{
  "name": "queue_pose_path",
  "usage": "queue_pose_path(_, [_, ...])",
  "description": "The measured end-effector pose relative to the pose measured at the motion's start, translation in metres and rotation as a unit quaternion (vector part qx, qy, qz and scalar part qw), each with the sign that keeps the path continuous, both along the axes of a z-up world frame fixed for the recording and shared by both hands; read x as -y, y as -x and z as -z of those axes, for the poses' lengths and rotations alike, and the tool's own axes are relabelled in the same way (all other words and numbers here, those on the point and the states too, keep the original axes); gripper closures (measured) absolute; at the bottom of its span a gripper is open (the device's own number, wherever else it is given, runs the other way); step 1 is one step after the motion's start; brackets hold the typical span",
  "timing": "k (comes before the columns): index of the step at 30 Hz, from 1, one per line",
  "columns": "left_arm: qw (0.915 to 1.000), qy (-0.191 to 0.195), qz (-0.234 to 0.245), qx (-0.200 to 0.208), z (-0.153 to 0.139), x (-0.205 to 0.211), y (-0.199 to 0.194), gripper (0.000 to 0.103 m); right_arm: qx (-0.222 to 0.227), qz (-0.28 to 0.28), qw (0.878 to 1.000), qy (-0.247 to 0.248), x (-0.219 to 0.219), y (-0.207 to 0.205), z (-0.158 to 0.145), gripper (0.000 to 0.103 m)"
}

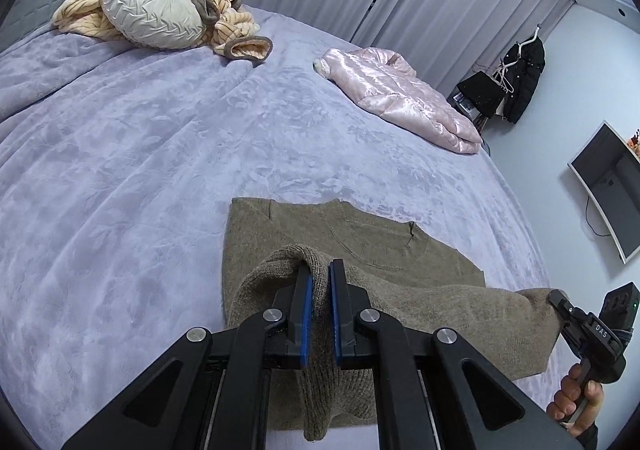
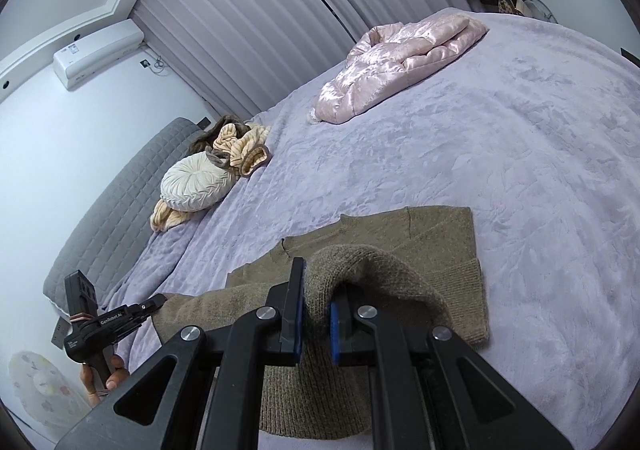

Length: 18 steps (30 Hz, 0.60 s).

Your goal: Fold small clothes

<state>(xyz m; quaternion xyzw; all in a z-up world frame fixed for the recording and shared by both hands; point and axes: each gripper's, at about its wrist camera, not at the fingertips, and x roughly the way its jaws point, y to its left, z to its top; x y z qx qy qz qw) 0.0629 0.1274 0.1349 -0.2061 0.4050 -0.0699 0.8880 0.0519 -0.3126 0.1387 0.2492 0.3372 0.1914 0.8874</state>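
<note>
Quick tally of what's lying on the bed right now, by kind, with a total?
Knit sweaters: 1, the brown sweater, both jaws shut on it
Puffer jackets: 1, the pink jacket
Striped fleece garments: 1
Round cushions: 1
Total: 4

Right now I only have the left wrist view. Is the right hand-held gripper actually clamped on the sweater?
Observer: Yes. The right hand-held gripper is shut on a raised fold of the sweater.
Operator: Is anything bunched on its far side?
Observer: No. The ribbed edge beside that fold lies flat on the blanket.
Operator: Where does my left one sit from there?
Observer: The left hand-held gripper has its tip at the end of the sweater nearest the headboard.
</note>
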Motion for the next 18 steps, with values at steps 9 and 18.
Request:
queue_pose_path(9, [0.9987,-0.023,-0.006,-0.044,0.037,0.004,-0.036,0.094,-0.039,-0.003,0.999,0.035,-0.013,-0.04,0.026,0.093])
queue_pose_path(18, [0.9958,-0.055,-0.003,-0.073,0.063,0.014,-0.067,0.094,-0.075,0.011,0.996,0.05,-0.011,-0.074,0.056,0.093])
